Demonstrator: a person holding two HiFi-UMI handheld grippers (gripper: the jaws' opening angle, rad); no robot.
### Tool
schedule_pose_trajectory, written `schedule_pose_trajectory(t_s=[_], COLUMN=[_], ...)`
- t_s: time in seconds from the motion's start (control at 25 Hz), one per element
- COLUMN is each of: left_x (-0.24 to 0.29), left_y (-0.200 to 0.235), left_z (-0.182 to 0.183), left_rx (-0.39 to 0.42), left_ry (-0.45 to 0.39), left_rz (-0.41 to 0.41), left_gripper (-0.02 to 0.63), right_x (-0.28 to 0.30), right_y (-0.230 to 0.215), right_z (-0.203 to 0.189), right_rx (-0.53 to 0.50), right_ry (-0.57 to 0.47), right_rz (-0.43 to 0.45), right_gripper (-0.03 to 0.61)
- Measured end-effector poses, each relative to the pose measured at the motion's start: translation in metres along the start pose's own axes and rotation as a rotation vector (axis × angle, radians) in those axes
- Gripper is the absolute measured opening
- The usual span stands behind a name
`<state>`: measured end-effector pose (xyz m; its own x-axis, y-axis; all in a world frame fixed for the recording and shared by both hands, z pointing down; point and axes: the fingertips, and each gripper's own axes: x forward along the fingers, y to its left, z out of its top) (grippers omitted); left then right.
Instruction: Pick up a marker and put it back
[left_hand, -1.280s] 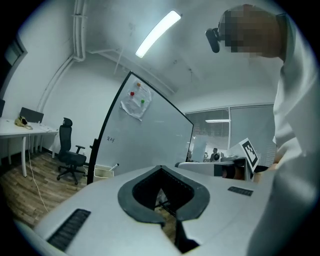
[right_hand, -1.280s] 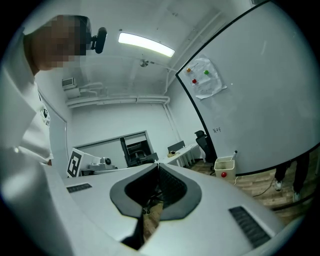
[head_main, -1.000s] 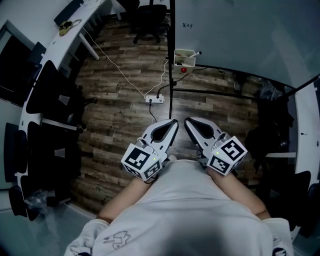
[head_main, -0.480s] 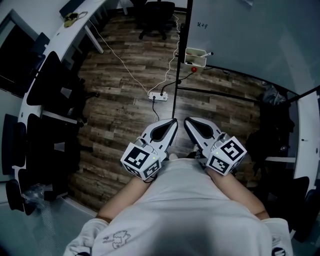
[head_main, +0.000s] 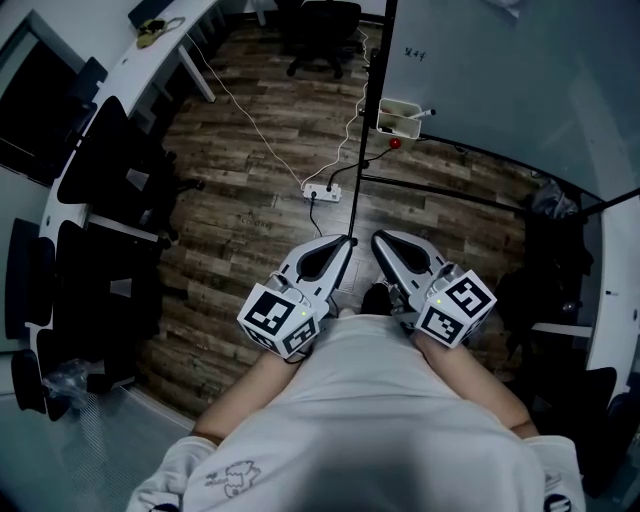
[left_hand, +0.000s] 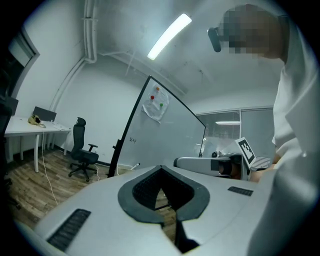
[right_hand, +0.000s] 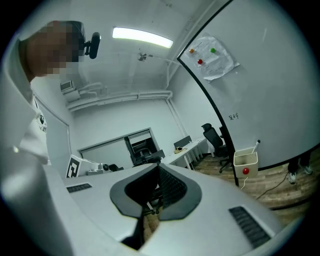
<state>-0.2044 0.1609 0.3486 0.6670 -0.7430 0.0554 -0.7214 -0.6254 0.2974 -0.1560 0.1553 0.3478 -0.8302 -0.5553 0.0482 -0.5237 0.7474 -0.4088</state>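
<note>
The marker (head_main: 424, 112) leans in a white box (head_main: 398, 120) fixed low on the whiteboard (head_main: 500, 60), upper right of the head view. Its tip pokes over the rim, and this is likely its storage spot. Nothing else shows inside the box. The left tongs (head_main: 349, 241) and right tongs (head_main: 376, 237) sit closed and empty at lower centre, against the person's body. They are well apart from the box, so the pick-up seems not yet begun.

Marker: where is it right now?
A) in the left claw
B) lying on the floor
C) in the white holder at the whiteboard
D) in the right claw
C: the marker sticks out of the white holder at the whiteboard; left claw and right claw are shut, empty.
</note>
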Motion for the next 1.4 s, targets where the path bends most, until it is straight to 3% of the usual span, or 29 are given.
schedule_pose_trajectory(t_s=[0.56, 0.8, 1.16, 1.4], left_x=[0.060, 0.106, 0.176, 0.221], left_y=[0.037, 0.049, 0.089, 0.078], left_z=[0.011, 0.010, 0.028, 0.036], left_rx=[-0.030, -0.035, -0.024, -0.015], left_ry=[-0.004, 0.013, -0.016, 0.001], left_rz=[0.048, 0.021, 0.077, 0.035], left_gripper=[0.005, 0.005, 0.005, 0.005], right_x=[0.030, 0.048, 0.054, 0.050], right_y=[-0.066, -0.108, -0.187, -0.222], right_z=[0.028, 0.038, 0.078, 0.098], right_rx=[0.026, 0.038, 0.031, 0.042], right_ry=[0.014, 0.030, 0.002, 0.002], right_rz=[0.029, 0.035, 0.011, 0.004], right_gripper=[0.012, 0.012, 0.012, 0.012])
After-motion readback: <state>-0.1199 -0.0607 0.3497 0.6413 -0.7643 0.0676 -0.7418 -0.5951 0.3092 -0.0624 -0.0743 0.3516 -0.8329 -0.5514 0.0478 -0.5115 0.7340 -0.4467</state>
